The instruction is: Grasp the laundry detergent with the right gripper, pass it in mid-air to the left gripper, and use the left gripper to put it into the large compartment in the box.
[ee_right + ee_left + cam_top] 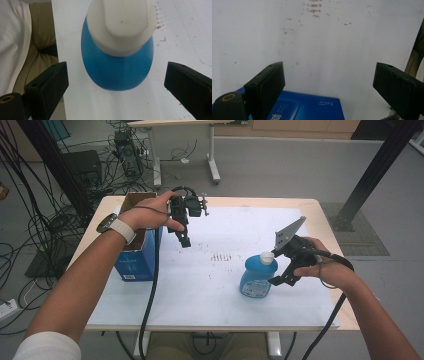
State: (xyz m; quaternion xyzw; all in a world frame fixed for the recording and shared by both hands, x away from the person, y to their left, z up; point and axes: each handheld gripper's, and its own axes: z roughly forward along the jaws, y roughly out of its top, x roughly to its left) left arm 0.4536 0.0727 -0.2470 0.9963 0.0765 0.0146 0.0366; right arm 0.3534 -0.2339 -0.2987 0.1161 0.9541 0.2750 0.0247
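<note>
I have the right gripper (278, 279) just beside the blue bottle (258, 277), which stands upright on the white sheet (210, 285) covering the table (320, 215), toward its near right part. In the right gripper view the bottle (117, 67) with its white cap (122, 25) sits ahead of the 2 black jaws; they stand wide apart, 1 on each side, and neither pad touches it. The bottle looks to be between them, though from above I cannot tell how far in it sits.

My left gripper (185, 239) hangs over the sheet, just to the right of the open blue box (135, 257) at the table's left edge. In the left gripper view its jaws are spread wide with nothing between them, the box (312, 107) low in the frame beneath them and the marked white sheet (332, 50) beyond.
</note>
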